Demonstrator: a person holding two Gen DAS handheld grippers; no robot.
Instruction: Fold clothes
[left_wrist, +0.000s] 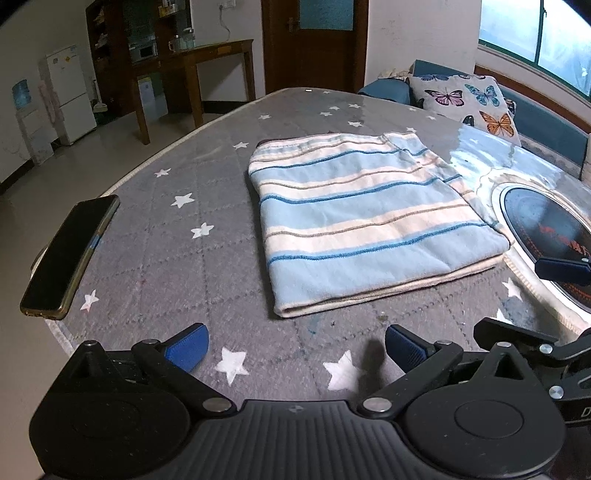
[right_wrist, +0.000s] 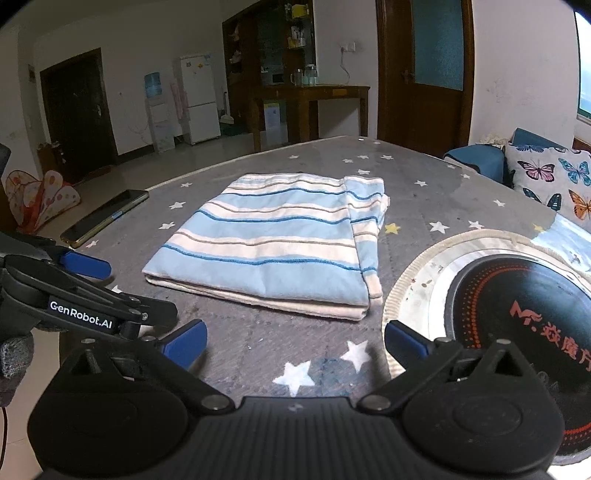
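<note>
A grey star-printed desk (left_wrist: 155, 258) is seen, with the blue-and-cream striped folded cloth (left_wrist: 365, 221) laid flat at its middle, beside a round black cooktop (right_wrist: 517, 314) and a dark phone (left_wrist: 70, 254). The left tool (left_wrist: 295, 347) and right tool (right_wrist: 293, 341) are held wide and empty, near the cloth. The fold is judged finished; withdrawal or a fresh garment is called for.

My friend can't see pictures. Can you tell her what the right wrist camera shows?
A folded blue-and-white striped cloth lies on a grey star-patterned table cover. The right hand-held gripper hovers open and empty near it, with a phone left and a round black cooktop right.
</note>
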